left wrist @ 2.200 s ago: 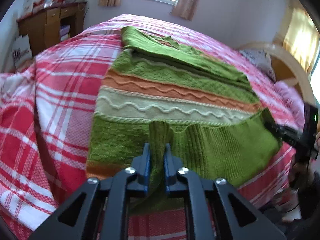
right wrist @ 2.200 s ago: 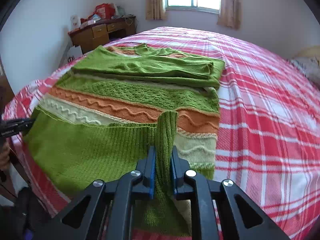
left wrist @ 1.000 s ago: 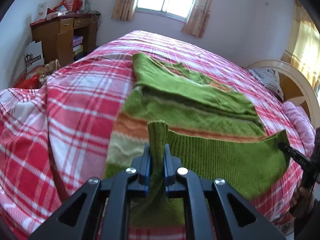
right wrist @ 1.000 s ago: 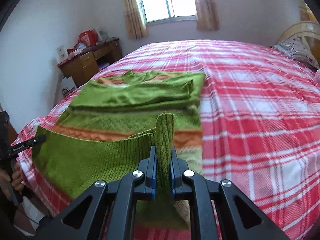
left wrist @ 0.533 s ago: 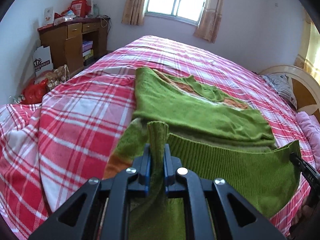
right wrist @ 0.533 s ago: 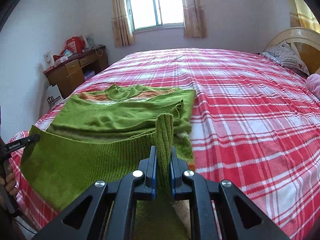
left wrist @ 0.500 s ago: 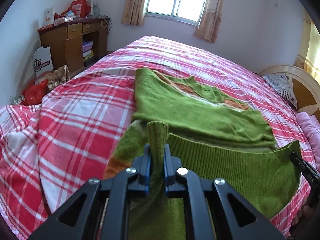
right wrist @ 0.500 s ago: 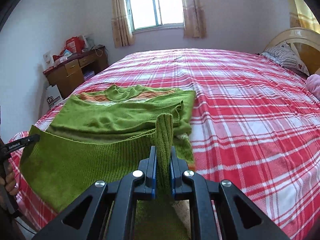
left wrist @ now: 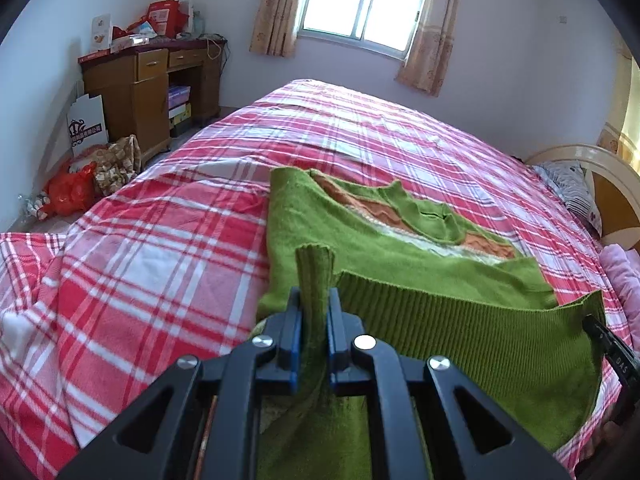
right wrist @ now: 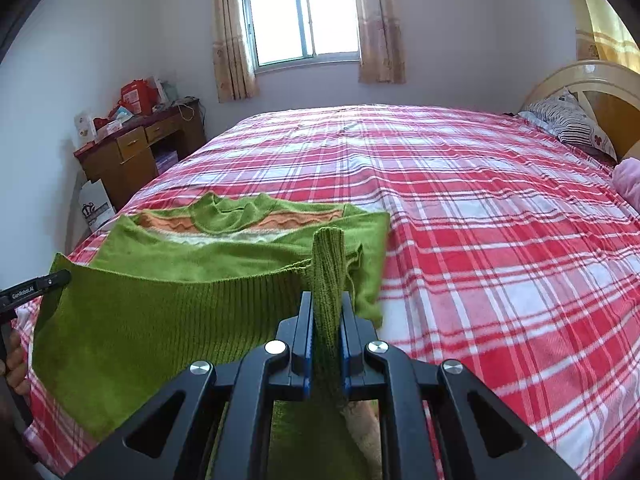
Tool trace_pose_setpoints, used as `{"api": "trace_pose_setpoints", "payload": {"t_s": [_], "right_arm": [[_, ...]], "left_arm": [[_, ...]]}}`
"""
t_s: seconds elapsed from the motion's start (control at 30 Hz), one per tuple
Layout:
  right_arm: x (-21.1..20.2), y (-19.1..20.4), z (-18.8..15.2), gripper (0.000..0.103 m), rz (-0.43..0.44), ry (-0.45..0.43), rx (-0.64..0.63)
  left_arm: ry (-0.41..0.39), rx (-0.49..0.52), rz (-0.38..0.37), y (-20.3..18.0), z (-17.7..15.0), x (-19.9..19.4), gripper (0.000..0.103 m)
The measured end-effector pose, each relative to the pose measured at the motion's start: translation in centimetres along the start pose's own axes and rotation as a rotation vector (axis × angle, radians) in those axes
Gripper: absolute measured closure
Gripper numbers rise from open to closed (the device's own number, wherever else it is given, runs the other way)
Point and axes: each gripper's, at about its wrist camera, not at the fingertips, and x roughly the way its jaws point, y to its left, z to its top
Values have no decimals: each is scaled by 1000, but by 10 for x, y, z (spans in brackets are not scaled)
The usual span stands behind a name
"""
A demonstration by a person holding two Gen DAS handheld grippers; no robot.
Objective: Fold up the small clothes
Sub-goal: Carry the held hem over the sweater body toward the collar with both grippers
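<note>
A green knitted sweater (left wrist: 360, 240) with orange and cream bands lies on the red plaid bed (left wrist: 168, 248); it also shows in the right wrist view (right wrist: 240, 248). My left gripper (left wrist: 315, 300) is shut on the left corner of its ribbed hem (left wrist: 460, 320). My right gripper (right wrist: 326, 300) is shut on the hem's right corner (right wrist: 328, 256). The hem hangs stretched between them, lifted above the folded sleeves and near the collar (right wrist: 228, 212). Each gripper's tip shows in the other's view: the right (left wrist: 600, 332), the left (right wrist: 44, 284).
A wooden desk (left wrist: 140, 84) with boxes stands at the far left wall, with bags (left wrist: 80, 188) on the floor beside it. A striped pillow (right wrist: 568, 124) and wooden headboard (right wrist: 592, 80) are at the right. A window (right wrist: 300, 20) is behind the bed.
Both grippers have carried the hem up and forward over the sweater's body toward the collar. The banded middle is now covered from view by the lifted hem.
</note>
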Motion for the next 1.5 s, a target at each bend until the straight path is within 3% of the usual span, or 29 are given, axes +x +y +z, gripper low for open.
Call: {"api": "trace_pose_setpoints", "payload": {"t_s": [0.37,0.5,0.73,0.97,1.27,1.5], "right_arm": [[41,-5,30,93,-18,-4,20],[52,-7,35,93,-11,10,39],[58,-5,34,93,-17,12,23],[72,-7,66,93,-21,-11,19],[134,-16,103,93,-53,31,56],[178,-30,113,93,-89,67,110]], "left_arm": [[-12,-9,25,1,34,32,93],[9,28,1,-1,34,38,93],[-9,20,26,-2,39,45,93],[-33,13,51,-10,70,66,93],[-29,-68,65,-13,104,110,93],[-8,-55,127,-16,112,141,93]]}}
